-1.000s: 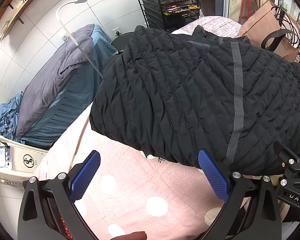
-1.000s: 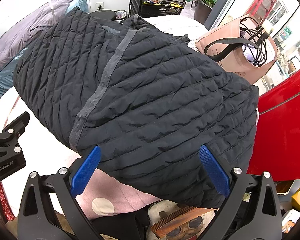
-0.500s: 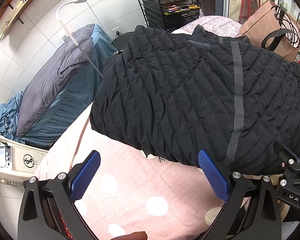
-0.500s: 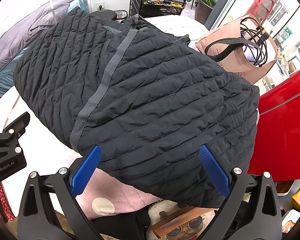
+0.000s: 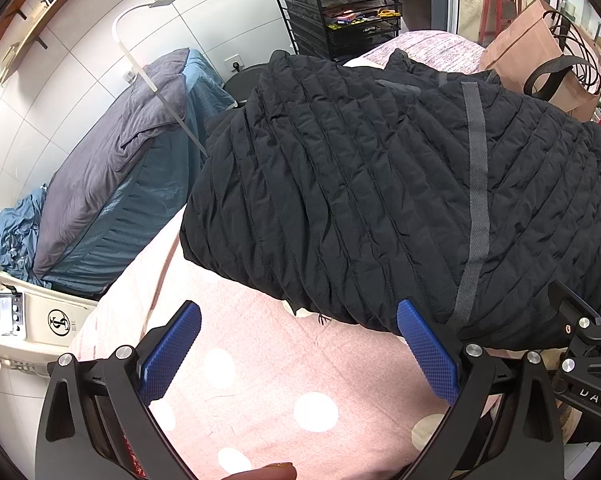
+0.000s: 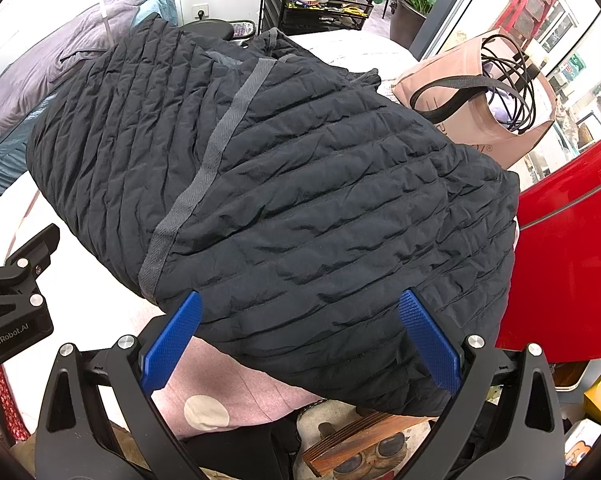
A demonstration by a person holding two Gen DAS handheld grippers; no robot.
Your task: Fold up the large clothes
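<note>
Two views, one garment: black quilted jacket, nothing gripped.
Left wrist, jacket: black quilted jacket (image 5: 380, 184) lies in a bulky folded bundle on the pink polka-dot bedcover (image 5: 260, 380), grey tape stripe (image 5: 476, 200) running across it.
Left wrist, jaws: left gripper (image 5: 298, 352) spread wide, empty, over bare bedcover just short of the jacket's near edge; right-side pad looks to sit at the hem, contact unclear.
Left wrist, surroundings: blue-grey bedding (image 5: 112, 184) and black drawer cart (image 5: 340, 16) behind, tan tote bag (image 5: 540, 56) at far right.
Right wrist, jacket: same jacket fills the frame, right edge near a red panel (image 6: 572, 248), tote bag beyond it.
Right wrist, jaws: right gripper (image 6: 300, 344) spread wide, empty, both pads at the near hem, jacket edge between them.
Handling (judgement): soft, puffy, light for its bulk; shell likely slick, fill springs back, so folds won't hold without pressing down.
Grip point (judgement): pinch hem or side seam through both layers, one gripper per corner; avoid mid-panel, fabric will slide out.
</note>
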